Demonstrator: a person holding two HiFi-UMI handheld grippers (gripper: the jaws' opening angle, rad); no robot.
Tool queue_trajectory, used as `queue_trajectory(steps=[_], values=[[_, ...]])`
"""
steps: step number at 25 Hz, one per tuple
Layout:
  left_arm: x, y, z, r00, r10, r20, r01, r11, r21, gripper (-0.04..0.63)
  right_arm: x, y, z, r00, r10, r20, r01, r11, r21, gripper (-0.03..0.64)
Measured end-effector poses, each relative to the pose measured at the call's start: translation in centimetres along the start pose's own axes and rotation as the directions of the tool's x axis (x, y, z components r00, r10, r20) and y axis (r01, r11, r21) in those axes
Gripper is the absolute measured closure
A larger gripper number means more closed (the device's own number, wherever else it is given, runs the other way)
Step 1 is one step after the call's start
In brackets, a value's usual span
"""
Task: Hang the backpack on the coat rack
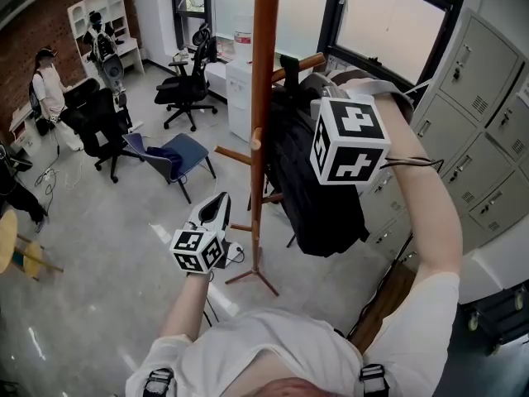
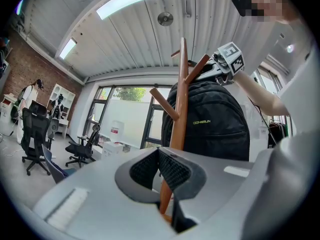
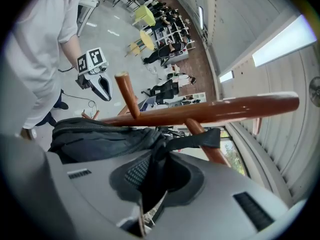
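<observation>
The wooden coat rack stands in the middle of the head view. A black backpack hangs against its right side. My right gripper is up at the bag's top, its jaws hidden behind its marker cube. In the right gripper view the right gripper is shut on the backpack's black top strap, which loops around a slanted peg. My left gripper is low, left of the pole, apart from the bag. Its pads meet with nothing between them, and the pole rises just behind.
Black office chairs and a blue seat stand on the grey floor to the left. A person is by the brick wall. Grey lockers line the right side. A white cabinet sits under the window behind the rack.
</observation>
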State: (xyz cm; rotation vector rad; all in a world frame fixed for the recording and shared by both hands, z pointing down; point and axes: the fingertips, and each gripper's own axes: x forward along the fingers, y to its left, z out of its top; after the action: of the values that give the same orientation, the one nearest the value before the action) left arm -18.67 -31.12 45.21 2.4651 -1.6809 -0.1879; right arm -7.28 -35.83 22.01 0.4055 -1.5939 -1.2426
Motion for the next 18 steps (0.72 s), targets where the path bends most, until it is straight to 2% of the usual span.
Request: queue_trajectory(steps=[7,18], values=[[-0.3,0.4,-0.5,1.0,0.005,-0.011,-0.005,1.0,-0.007,0.584,1.3,1.4,0.5,1.0,0.021,0.001,-0.021,1.0,-0.001,0.584],[0.1,-0.5,-1.0,1.0,-0.006,-0.026,0.006,1.0,-0.013,0.584,1.7,1.7,0.7,0.999,-0.042,-0.004,0.042,0.999,0.034,0.578]])
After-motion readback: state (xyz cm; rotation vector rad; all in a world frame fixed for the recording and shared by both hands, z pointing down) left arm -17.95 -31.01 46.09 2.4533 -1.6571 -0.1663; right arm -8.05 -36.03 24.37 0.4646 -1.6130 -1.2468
